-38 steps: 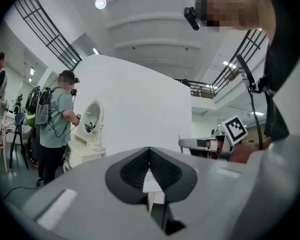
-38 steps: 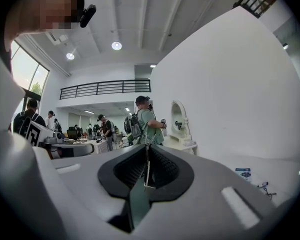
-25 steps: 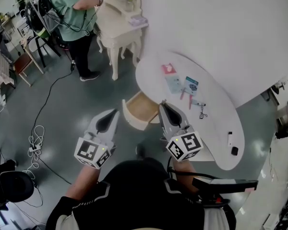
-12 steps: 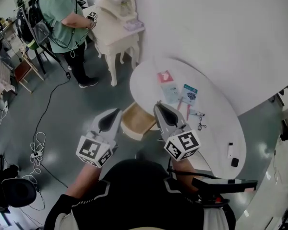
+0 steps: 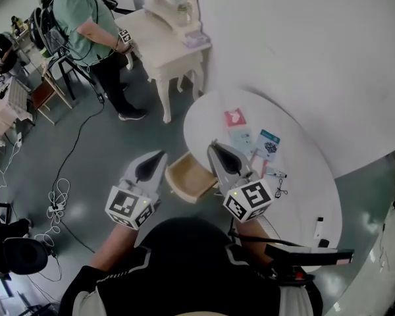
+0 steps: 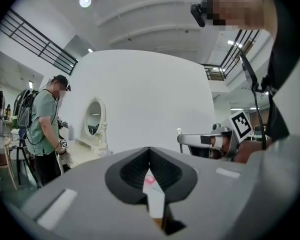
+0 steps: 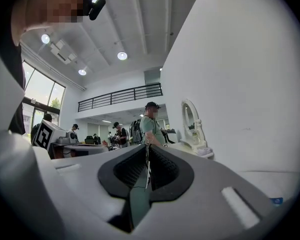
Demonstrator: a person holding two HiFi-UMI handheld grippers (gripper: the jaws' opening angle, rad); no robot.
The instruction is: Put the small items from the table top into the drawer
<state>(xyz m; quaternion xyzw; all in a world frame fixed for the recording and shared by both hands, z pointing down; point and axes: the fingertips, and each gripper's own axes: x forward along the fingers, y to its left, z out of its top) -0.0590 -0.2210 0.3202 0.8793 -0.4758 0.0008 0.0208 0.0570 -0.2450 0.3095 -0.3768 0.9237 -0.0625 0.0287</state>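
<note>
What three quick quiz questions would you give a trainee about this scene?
1. True or false: the drawer under the white table is pulled open.
2. Where does the pink card lie? A: in the drawer. B: on the white table. C: between a gripper's jaws.
3. Fill in the gap: the left gripper and the right gripper each hold nothing, and their jaws are ____.

Key: 1 true; 2 B; 3 shut.
</note>
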